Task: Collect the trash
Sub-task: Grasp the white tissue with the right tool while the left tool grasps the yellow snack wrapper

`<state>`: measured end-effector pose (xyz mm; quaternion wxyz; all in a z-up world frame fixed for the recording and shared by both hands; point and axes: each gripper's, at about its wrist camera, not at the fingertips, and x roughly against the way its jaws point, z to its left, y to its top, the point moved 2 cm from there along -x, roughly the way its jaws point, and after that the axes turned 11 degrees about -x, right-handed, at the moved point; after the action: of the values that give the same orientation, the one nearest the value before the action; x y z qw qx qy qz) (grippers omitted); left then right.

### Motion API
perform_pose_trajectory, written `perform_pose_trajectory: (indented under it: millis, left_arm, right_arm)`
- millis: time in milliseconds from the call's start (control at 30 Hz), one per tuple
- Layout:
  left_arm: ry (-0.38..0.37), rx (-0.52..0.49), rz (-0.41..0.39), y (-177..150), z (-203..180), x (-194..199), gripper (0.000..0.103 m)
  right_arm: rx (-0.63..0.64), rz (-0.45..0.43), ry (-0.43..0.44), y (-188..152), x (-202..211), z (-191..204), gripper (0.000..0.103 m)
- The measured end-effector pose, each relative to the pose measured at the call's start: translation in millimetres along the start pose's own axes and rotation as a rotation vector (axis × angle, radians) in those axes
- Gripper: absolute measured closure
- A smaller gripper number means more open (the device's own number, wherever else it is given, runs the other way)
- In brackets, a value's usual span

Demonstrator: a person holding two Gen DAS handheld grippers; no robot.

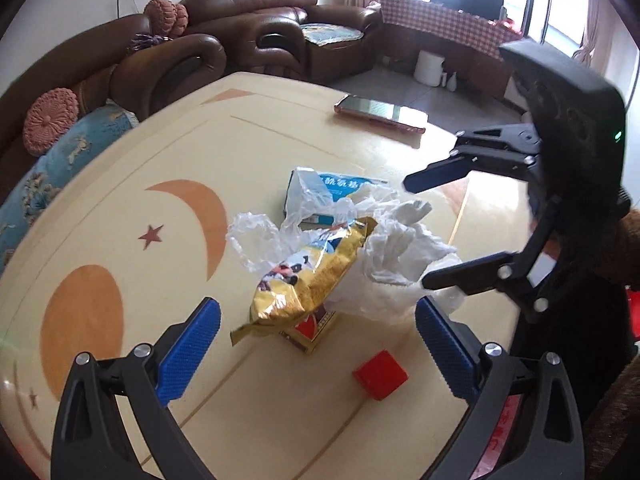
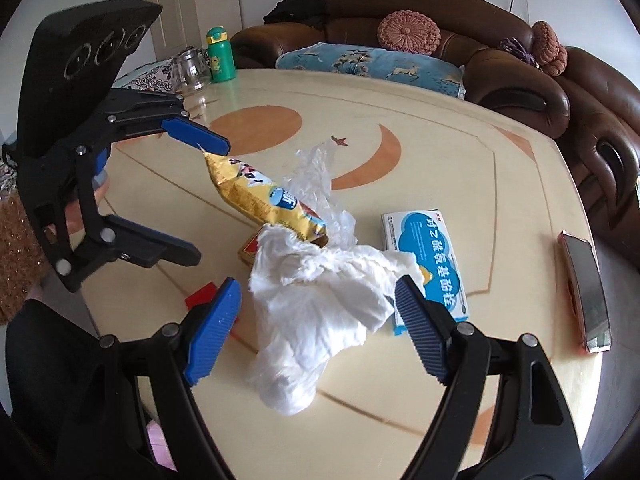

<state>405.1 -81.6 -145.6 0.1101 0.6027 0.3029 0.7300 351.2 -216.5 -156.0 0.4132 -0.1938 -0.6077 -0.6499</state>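
A pile of trash lies mid-table: a gold snack wrapper (image 1: 316, 272) (image 2: 260, 196), a clear plastic bag (image 1: 256, 236) (image 2: 316, 176), crumpled white tissue (image 1: 400, 252) (image 2: 320, 304), a blue-and-white medicine box (image 1: 344, 186) (image 2: 428, 268), a small gold-and-red box (image 1: 312, 330) (image 2: 249, 250) under the wrapper, and a red block (image 1: 380, 376) (image 2: 202, 294). My left gripper (image 1: 318, 352) (image 2: 196, 200) is open, its fingers either side of the wrapper's near end. My right gripper (image 2: 318, 328) (image 1: 420, 232) is open, straddling the tissue.
A phone in a pink case (image 1: 380, 114) (image 2: 586, 288) lies near the cream table's edge (image 1: 280, 80). A green bottle (image 2: 218, 56) and a glass jar (image 2: 191, 68) stand at the far corner. Brown sofas (image 1: 248, 20) (image 2: 520, 60) surround the table.
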Motion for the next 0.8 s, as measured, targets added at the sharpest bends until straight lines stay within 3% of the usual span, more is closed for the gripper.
perform_pose_trajectory:
  millis: [300, 400, 600, 700, 800]
  left_arm:
    - [-0.077, -0.038, -0.012, 2, 2, -11, 0.011]
    - [-0.105, -0.042, -0.013, 5, 0, -14, 0.019]
    - [-0.131, -0.058, -0.003, 10, -1, -19, 0.023]
    - [-0.141, -0.064, 0.014, 12, -4, -24, 0.028]
    - [-0.138, -0.055, 0.038, 12, -3, -32, 0.028]
  right_arm:
    - [-0.008, 0.017, 0.012, 0, -14, -8, 0.025]
    - [-0.002, 0.007, 0.007, 0, -15, -8, 0.025]
    - [0.0, 0.013, 0.021, -1, -16, -11, 0.026]
    - [-0.017, 0.029, 0.036, -2, -19, -14, 0.041]
    - [-0.01, 0.047, 0.014, -4, -25, -15, 0.045]
